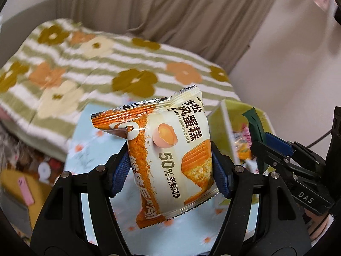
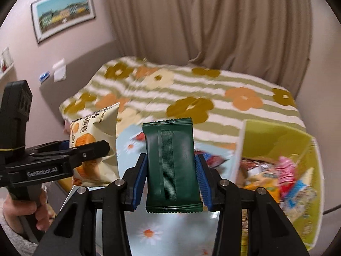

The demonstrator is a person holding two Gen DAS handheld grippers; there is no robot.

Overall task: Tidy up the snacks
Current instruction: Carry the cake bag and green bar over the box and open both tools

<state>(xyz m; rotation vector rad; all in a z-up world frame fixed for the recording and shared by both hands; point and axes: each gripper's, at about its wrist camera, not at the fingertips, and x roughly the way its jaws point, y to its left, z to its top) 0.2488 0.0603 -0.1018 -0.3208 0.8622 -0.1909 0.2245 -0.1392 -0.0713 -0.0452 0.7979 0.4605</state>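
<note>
My left gripper (image 1: 170, 166) is shut on an orange and cream chiffon cake packet (image 1: 168, 149) and holds it up above the light blue flowered tablecloth (image 1: 96, 128). The packet also shows in the right wrist view (image 2: 96, 145), to the left. My right gripper (image 2: 171, 168) is shut on a dark green snack packet (image 2: 171, 166), upright, above the table. In the left wrist view the right gripper (image 1: 262, 147) and green packet (image 1: 254, 128) sit at the right, over the yellow-green box (image 1: 221, 119). The box (image 2: 277, 136) holds several mixed snacks (image 2: 283, 179).
A bed with a green-striped flowered blanket (image 2: 191, 98) lies behind the table. Beige curtains (image 2: 202, 21) hang at the back. A framed picture (image 2: 64, 12) is on the left wall. Loose snacks (image 2: 213, 160) lie on the table beside the box.
</note>
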